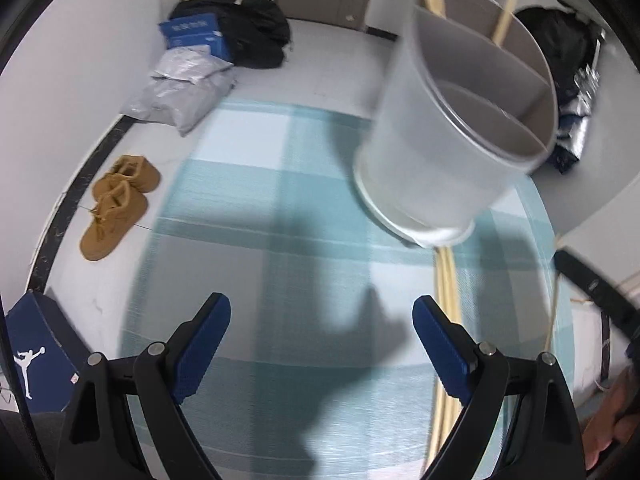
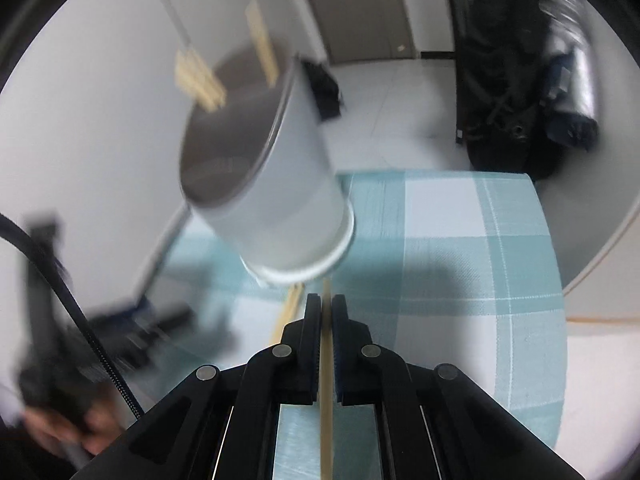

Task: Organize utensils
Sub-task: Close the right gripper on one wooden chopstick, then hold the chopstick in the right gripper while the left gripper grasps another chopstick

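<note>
While my right tool (image 2: 327, 308) is clamped on one chopstick (image 2: 326, 400) running lengthwise between its jaws, the holder (image 2: 276, 184) sits dead ahead and slightly left on the bench (image 2: 460, 248), mouth tilted left; left tool (image 1: 322, 344) gapes empty.

Two wrist fisheyes, each angled steeply down past its jaws, close above the desk (image 1: 248, 184); shared: utensil holder (image 1: 452, 128) (image 2: 280, 184), checked cloth (image 2: 480, 240).

Holder (image 1: 452, 148) blocks ahead-right, cloth (image 1: 256, 216) left clear
</note>
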Demonstrator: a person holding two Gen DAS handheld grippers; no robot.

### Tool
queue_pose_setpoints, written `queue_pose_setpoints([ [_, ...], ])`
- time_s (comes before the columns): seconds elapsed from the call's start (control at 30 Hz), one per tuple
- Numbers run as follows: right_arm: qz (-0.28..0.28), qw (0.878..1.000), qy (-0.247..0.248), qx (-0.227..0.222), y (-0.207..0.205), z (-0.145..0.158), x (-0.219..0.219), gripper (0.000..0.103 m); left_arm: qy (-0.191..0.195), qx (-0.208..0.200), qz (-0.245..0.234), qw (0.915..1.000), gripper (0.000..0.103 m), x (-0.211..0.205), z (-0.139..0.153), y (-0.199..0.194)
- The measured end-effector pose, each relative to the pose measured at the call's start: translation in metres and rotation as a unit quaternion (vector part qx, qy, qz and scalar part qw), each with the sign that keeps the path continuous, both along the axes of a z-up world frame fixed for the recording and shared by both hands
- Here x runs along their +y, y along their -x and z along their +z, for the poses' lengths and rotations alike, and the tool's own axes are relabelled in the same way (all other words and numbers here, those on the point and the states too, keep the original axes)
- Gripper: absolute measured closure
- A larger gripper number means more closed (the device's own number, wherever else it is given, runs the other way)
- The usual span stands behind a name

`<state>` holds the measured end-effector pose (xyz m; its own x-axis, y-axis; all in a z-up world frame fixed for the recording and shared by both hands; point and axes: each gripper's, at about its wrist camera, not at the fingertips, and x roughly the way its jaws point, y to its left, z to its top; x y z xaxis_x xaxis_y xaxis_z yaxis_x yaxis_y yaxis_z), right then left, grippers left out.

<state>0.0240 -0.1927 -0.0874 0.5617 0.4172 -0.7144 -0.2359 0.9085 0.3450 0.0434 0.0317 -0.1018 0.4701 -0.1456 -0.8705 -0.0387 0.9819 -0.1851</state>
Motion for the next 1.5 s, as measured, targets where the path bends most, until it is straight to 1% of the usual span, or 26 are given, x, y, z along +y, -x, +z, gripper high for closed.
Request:
queue_pose_setpoints([
  [0.1, -0.034, 0.997, -0.067, -0.005, 0.006, 0.004, -0.028, 0.099, -0.004, 0.003, -0.015, 0.9999, 0.012, -0.01, -0.001, -0.001],
  [0.17, -0.048, 0.995, -0.089, -0.006, 0.007, 0.005, -0.041, 0.099, -0.017, 0.006, -0.027, 0.9995, 0.012, -0.02, -0.003, 0.0],
  [0.2, -0.05, 0.994, -0.094, -0.008, 0.009, 0.006, -0.044, 0.099, -0.032, 0.007, -0.035, 0.9988, 0.012, -0.025, -0.005, 0.001],
  [0.27, -0.052, 0.993, -0.104, -0.014, 0.011, 0.009, -0.048, 0.099, -0.049, 0.009, -0.043, 0.9978, 0.012, -0.033, -0.008, 0.003],
  [0.3, -0.053, 0.993, -0.108, -0.015, 0.019, 0.013, -0.043, 0.099, -0.054, 0.009, -0.045, 0.9975, 0.012, -0.035, -0.01, 0.004],
  [0.37, -0.055, 0.992, -0.115, -0.022, 0.023, 0.015, -0.049, 0.099, -0.059, 0.011, -0.046, 0.9971, 0.012, -0.04, -0.011, 0.007],
  [0.47, -0.062, 0.99, -0.124, -0.027, 0.027, 0.018, -0.059, 0.099, -0.064, 0.013, -0.061, 0.996, 0.012, -0.046, -0.012, 0.009],
  [0.57, -0.069, 0.989, -0.13, -0.028, 0.027, 0.019, -0.068, 0.099, -0.069, 0.001, -0.064, 0.9956, 0.012, -0.048, -0.012, 0.013],
  [0.63, -0.073, 0.99, -0.115, -0.033, 0.029, 0.021, -0.071, 0.099, -0.067, 0.003, -0.063, 0.9958, 0.012, -0.048, -0.011, 0.012],
  [0.67, -0.077, 0.991, -0.102, -0.036, 0.03, 0.022, -0.073, 0.099, -0.062, 0.005, -0.061, 0.9962, 0.012, -0.046, -0.012, 0.011],
  [0.77, -0.084, 0.991, -0.1, -0.033, 0.03, 0.023, -0.081, 0.099, -0.039, 0.015, -0.054, 0.9977, 0.012, -0.041, -0.015, 0.006],
  [0.87, -0.089, 0.99, -0.102, -0.038, 0.033, 0.025, -0.088, 0.099, -0.042, 0.022, -0.051, 0.9976, 0.012, -0.043, -0.014, 0.004],
  [0.97, -0.09, 0.989, -0.109, -0.041, 0.036, 0.027, -0.093, 0.099, -0.032, 0.02, -0.054, 0.9978, 0.012, -0.041, -0.014, 0.004],
  [1.1, -0.086, 0.989, -0.113, -0.043, 0.04, 0.029, -0.093, 0.099, -0.059, 0.022, -0.061, 0.9962, 0.012, -0.047, -0.016, 0.008],
  [1.2, -0.084, 0.989, -0.111, -0.042, 0.042, 0.029, -0.092, 0.099, -0.087, 0.021, -0.067, 0.9937, 0.012, -0.053, -0.017, 0.011],
  [1.27, -0.08, 0.99, -0.111, -0.042, 0.044, 0.03, -0.09, 0.099, -0.096, 0.021, -0.068, 0.9929, 0.012, -0.053, -0.016, 0.01],
  [1.33, -0.079, 0.99, -0.109, -0.044, 0.044, 0.03, -0.091, 0.099, -0.104, 0.03, -0.065, 0.992, 0.012, -0.055, -0.015, 0.007],
  [1.43, -0.083, 0.989, -0.116, -0.043, 0.042, 0.031, -0.091, 0.099, -0.124, 0.031, -0.064, 0.9898, 0.012, -0.056, -0.014, 0.003],
  [1.5, -0.083, 0.988, -0.119, -0.044, 0.04, 0.032, -0.091, 0.099, -0.12, 0.033, -0.064, 0.9901, 0.012, -0.055, -0.016, -0.002],
])
